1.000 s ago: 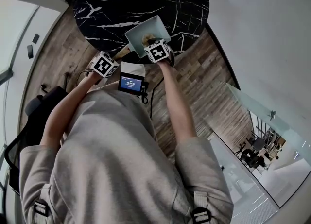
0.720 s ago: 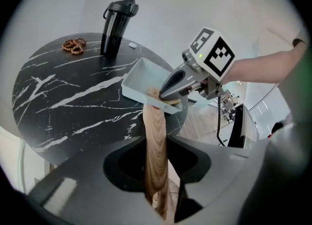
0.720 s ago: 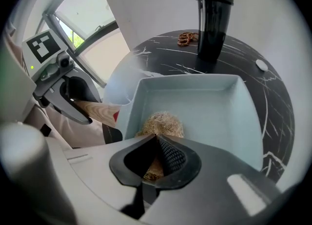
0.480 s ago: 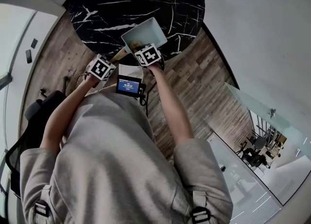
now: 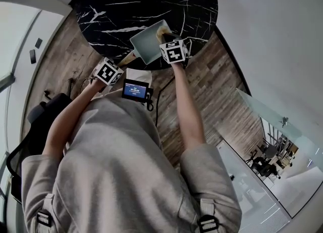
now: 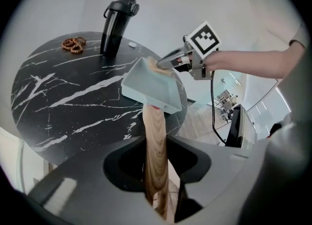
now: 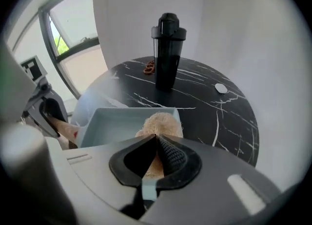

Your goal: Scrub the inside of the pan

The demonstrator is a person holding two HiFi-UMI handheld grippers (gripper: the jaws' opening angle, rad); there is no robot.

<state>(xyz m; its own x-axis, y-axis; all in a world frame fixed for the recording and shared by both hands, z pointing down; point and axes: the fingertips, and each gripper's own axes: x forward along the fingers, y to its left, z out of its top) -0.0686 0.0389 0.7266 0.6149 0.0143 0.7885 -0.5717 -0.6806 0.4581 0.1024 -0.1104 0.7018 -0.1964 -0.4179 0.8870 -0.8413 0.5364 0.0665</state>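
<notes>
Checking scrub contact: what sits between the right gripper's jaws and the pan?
A tan fibrous scrubber, pinched by the right gripper at the pan's far corner, seen in the right gripper view.

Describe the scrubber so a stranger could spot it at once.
Start at the round black marble table; at its near edge is a pale blue square pan. Against the pan's rim, pinched in the right gripper, is the scrubber: a tan, fibrous wad, the only fuzzy thing there.

One pan (image 5: 148, 46), one scrub pad (image 7: 159, 121), one bottle (image 7: 167, 55), one white disc (image 7: 221, 88), one table (image 5: 101, 4), one left tool (image 6: 157, 173), one right tool (image 7: 156, 141).
</notes>
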